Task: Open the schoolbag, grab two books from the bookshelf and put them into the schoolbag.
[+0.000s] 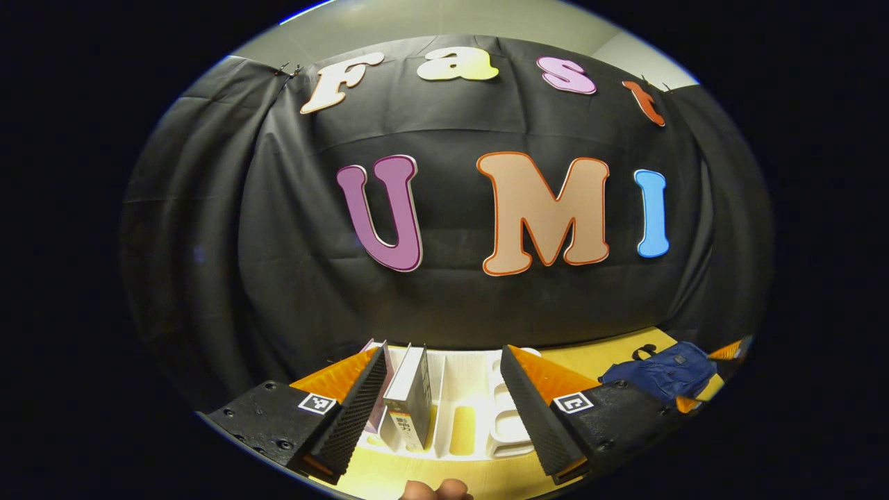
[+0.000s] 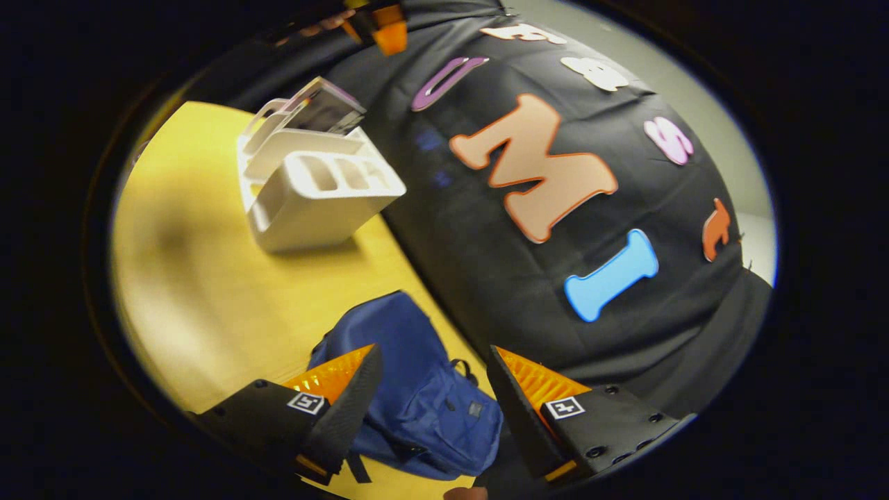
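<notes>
A white bookshelf [image 1: 462,389] stands on the yellow table, holding upright books. One book [image 1: 411,396] sits between the fingers of my left gripper [image 1: 442,361], which is open above the shelf and not touching it. The blue schoolbag [image 1: 663,371] lies to the right on the table. In the right gripper view the schoolbag [image 2: 417,396] lies just beyond my right gripper [image 2: 434,361], which hovers open over it. The bookshelf [image 2: 316,184] stands farther off with books [image 2: 326,107] in its back slots.
The yellow table [image 2: 208,292] runs up to the black cloth wall [image 2: 486,278] behind the shelf and bag. A fingertip [image 1: 436,489] shows at the bottom edge of the left gripper view. The other gripper [image 2: 385,28] shows at the top of the right gripper view.
</notes>
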Demonstrator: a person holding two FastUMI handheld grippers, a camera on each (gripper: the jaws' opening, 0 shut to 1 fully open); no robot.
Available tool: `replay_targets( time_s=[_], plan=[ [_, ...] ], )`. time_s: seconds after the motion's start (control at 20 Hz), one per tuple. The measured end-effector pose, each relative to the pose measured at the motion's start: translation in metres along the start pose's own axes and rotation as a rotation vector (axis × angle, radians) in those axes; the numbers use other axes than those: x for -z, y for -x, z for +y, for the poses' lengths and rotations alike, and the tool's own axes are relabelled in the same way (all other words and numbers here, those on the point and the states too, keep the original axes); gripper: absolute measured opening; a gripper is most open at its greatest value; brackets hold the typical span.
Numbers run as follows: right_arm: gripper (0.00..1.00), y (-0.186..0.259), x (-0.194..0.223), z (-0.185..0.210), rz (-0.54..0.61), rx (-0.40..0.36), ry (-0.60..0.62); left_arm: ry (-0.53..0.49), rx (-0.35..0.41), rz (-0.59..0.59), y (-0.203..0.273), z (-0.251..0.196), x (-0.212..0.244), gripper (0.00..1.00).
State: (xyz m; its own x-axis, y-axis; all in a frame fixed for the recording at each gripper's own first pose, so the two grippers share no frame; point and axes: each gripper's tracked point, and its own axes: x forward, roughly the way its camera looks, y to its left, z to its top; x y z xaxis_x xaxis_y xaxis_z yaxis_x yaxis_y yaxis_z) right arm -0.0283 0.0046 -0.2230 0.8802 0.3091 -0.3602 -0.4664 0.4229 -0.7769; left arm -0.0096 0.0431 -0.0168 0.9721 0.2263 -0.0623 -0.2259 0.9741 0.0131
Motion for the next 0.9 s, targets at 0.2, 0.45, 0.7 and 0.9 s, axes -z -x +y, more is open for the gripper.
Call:
replay_targets(
  time_s=[0.2, 0.45, 0.7, 0.9],
  plan=[
    [0.94, -0.019, 0.056, 0.05, 0.129, -0.134, 0.138, 0.003, -0.018, 0.007, 0.003, 0.006, 0.002, 0.97],
    [0.9, -0.043, 0.084, 0.076, 0.167, -0.159, 0.246, -0.001, -0.026, 0.002, 0.007, 0.008, 0.0, 0.97],
    [1.0, -0.071, 0.086, 0.082, 0.187, -0.178, 0.284, 0.008, -0.038, 0.013, 0.012, 0.012, 0.004, 0.97],
    [0.71, -0.082, 0.088, 0.099, 0.195, -0.26, 0.289, 0.006, -0.047, 0.01, 0.018, 0.014, 0.003, 0.97]
  ],
)
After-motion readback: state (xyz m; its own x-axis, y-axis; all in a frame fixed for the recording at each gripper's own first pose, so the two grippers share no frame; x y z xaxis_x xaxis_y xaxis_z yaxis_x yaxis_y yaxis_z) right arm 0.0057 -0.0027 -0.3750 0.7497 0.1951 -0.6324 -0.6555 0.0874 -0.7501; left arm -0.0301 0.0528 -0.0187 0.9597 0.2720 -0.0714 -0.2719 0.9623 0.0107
